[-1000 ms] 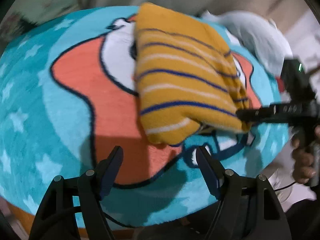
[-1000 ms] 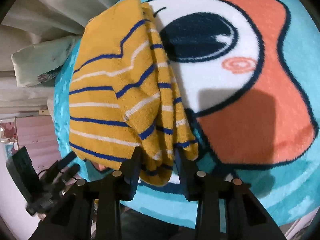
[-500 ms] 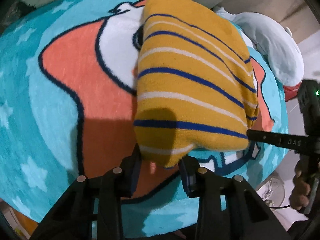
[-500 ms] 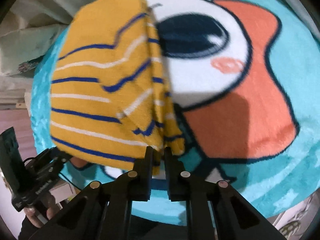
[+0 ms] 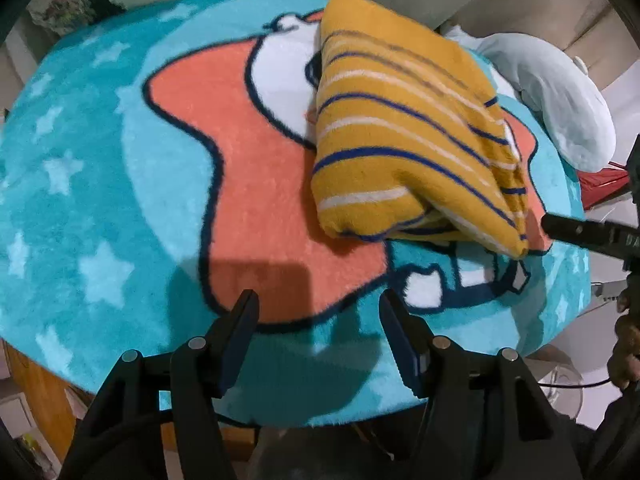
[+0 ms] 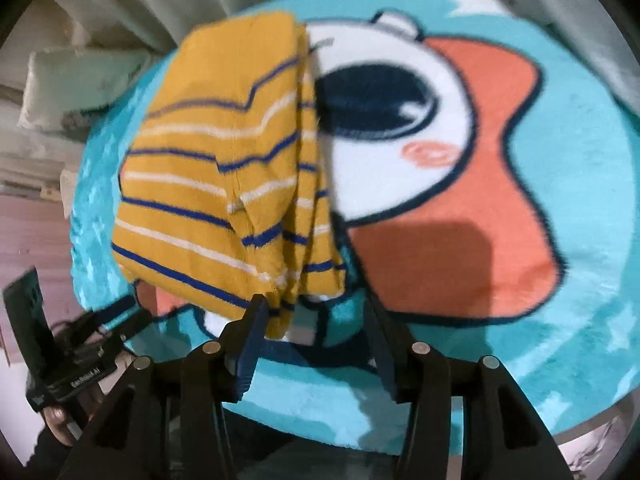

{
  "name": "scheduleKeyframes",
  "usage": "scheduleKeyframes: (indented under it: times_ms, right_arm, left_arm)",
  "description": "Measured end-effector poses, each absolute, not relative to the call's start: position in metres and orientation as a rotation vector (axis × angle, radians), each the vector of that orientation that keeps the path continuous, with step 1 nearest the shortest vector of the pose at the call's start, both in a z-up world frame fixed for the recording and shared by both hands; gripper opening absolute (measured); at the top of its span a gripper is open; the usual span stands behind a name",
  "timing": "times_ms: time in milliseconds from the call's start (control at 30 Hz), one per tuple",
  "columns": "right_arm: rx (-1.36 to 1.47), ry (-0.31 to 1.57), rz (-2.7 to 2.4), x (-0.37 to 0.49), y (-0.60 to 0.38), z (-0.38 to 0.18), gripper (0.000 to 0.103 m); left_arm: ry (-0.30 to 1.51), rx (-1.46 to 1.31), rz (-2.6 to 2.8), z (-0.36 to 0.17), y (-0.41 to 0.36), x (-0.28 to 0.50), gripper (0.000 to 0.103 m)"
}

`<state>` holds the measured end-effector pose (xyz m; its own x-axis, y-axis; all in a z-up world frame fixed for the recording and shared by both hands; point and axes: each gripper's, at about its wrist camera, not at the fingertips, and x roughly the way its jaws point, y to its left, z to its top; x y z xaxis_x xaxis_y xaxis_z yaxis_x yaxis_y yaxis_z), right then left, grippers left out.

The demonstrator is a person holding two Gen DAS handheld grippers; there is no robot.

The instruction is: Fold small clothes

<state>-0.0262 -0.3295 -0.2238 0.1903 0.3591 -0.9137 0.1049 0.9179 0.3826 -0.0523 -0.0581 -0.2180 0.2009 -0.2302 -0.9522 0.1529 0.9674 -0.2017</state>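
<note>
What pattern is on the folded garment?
Mustard yellow garment with thin navy and white stripes; clearest in the left wrist view.

A round plush turquoise rug [image 5: 100, 184] printed with pale stars and a cartoon figure in orange, white and dark navy outline covers the work surface. A pale blue-grey stuffed cushion [image 5: 560, 96] lies at its far right edge, with a red object [image 5: 600, 188], unidentifiable, just below it. Beige draped fabric [image 6: 120, 12] hangs behind. A pale green pillow [image 6: 72, 84] sits at the left, above a pinkish wooden cabinet [image 6: 32, 240].
</note>
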Motion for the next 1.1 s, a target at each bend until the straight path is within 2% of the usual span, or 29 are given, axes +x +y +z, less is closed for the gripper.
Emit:
scheduleKeyframes:
  times_ms: [100,200,267,333,433,633,800,1100]
  right_arm:
    - [0.376,1.3,0.198,-0.03,-0.335,-0.197,0.059]
    - [0.322,1.207,0.215,-0.035,-0.335,-0.161,0.064]
    - [0.28,1.131,0.226,-0.041,-0.33,-0.134,0.072]
    - [0.253,1.059,0.238,-0.046,-0.327,-0.114,0.074]
    - [0.21,0.984,0.274,-0.05,-0.319,-0.088,0.079]
    - [0.203,1.006,0.343,-0.051,-0.305,-0.074,0.083]
    - [0.124,1.027,0.292,-0.061,-0.297,-0.077,0.083]
    - [0.248,1.088,0.198,-0.065,-0.305,-0.082,0.083]
  left_arm:
    - [1.28,-0.021,-0.246,-0.193,-0.061,-0.057,0.063]
    - [1.183,0.035,-0.21,-0.16,-0.065,-0.063,0.069]
    - [1.102,0.079,-0.169,-0.136,-0.076,-0.064,0.073]
    - [1.008,0.126,-0.103,-0.112,-0.082,-0.07,0.077]
    - [0.937,0.161,-0.058,-0.086,-0.092,-0.076,0.078]
    - [0.964,0.107,-0.001,-0.067,-0.104,-0.087,0.078]
    - [0.997,0.051,0.004,-0.066,-0.107,-0.101,0.078]
    - [1.006,0.009,-0.064,-0.06,-0.086,-0.093,0.078]
